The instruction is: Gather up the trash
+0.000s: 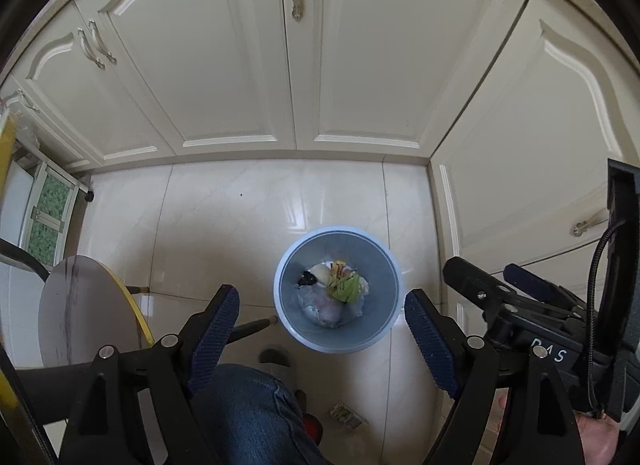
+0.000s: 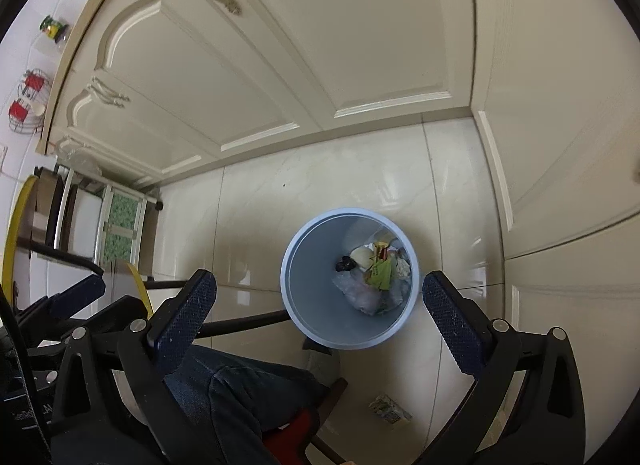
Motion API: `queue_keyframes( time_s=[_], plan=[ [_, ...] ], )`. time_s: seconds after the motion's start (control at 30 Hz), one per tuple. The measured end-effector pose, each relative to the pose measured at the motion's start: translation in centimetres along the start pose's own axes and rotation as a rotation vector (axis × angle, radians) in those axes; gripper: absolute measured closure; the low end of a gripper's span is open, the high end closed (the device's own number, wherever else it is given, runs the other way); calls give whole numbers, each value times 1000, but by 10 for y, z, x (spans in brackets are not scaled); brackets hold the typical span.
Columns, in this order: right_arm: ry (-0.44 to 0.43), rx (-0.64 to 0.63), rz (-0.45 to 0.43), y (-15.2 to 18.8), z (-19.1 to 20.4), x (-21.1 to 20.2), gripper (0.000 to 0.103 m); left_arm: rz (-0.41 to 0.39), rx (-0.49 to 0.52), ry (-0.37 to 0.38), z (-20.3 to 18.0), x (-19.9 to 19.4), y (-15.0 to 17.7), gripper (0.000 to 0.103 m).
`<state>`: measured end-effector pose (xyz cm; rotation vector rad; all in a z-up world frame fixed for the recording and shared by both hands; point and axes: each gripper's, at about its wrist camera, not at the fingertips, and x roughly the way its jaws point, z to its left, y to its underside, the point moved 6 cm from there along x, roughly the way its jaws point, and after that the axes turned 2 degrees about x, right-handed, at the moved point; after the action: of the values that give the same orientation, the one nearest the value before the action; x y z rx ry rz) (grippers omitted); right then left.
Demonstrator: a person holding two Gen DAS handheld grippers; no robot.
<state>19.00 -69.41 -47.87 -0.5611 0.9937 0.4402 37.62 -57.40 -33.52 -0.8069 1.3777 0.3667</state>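
**Mia:** Is the trash all picked up?

**Ben:** Not all of it, I think. The blue bin (image 1: 337, 289) stands on the floor (image 1: 224, 225) near the cupboards (image 1: 208, 65), and there is trash inside (image 1: 340, 289): a green wrapper, something white, something black and some crumpled plastic. But one small wrapper (image 1: 347, 415) lies on the floor, near the person's leg (image 1: 248, 417) and just outside the bin.

**Mia:** What are the grabbers doing?

**Ben:** The left gripper (image 1: 320, 329) has its jaws wide apart with nothing in them. The right gripper (image 2: 320, 317) is the same, spread wide and empty. Both hang above the bin and point down at it.

**Mia:** So what is left?

**Ben:** I guess that floor wrapper (image 2: 389, 409) has to go in. I can't tell if more trash lies out of sight.

**Mia:** Do the two views show different things?

**Ben:** Yes. The left view shows the right gripper's black body off to the right, and a round grey table top (image 1: 88, 305) on the left. The right view shows a countertop far to the left with a jar (image 2: 54, 27) and a wire rack (image 2: 28, 101).
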Motion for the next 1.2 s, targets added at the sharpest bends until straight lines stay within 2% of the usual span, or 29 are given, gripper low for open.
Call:
queue_keyframes(
  time_s=[0.17,0.37,0.5,0.63,0.77,0.9,1.0,1.2],
  plan=[
    [-2,33,-45,4,-5,-21,0,-60,11,9,-3,-26,13,22],
    [-11,67,-121,10,-6,-60,0,-185,30,21,-1,-78,38,22],
    [-27,65,-184,16,5,-93,0,-288,30,2,11,-125,63,21],
    [-54,35,-254,21,27,-130,0,-384,-28,-2,37,-172,100,20],
    [-88,-34,-341,26,69,-173,0,-506,-90,-77,69,-232,147,12],
    [-144,-165,-434,36,139,-219,0,-618,-195,-158,110,-295,207,6],
    [-186,-277,-497,57,197,-251,0,-688,-260,-215,136,-332,252,1],
    [-244,-494,-607,117,307,-299,0,-799,-377,-356,162,-404,363,1]
  ],
)
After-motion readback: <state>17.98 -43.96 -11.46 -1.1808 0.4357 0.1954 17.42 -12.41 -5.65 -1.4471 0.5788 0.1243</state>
